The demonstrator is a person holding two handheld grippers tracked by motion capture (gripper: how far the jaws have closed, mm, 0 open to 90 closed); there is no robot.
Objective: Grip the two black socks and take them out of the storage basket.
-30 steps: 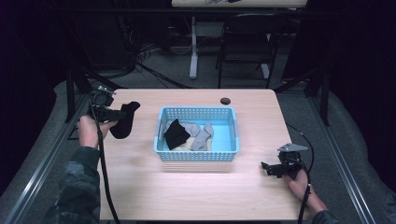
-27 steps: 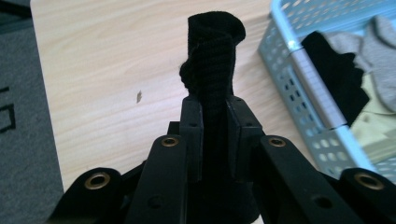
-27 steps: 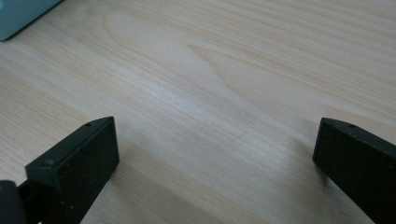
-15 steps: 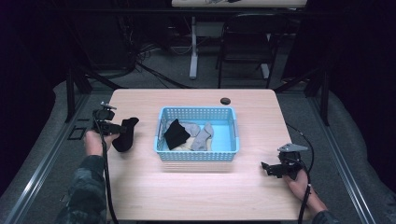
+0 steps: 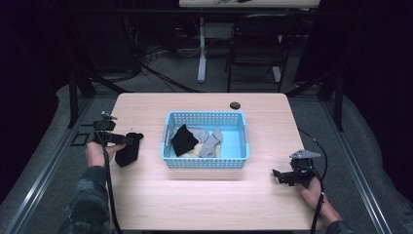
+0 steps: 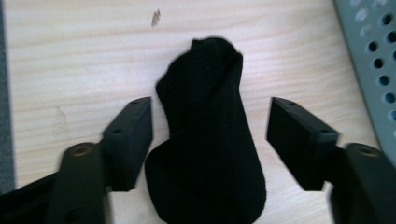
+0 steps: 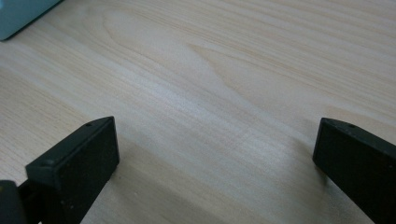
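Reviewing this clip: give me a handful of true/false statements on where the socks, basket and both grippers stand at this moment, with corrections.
1. The left gripper is clamped on the black sock. False: its jaws have just been opening and stand apart, with the sock lying between them on the table.
2. The blue basket holds a black sock and grey ones. True.
3. The right gripper holds a grey sock. False: its jaws are open over bare wood.
4. A small dark round thing lies on the table beyond the basket. True.
5. The basket is overturned. False: it stands upright.
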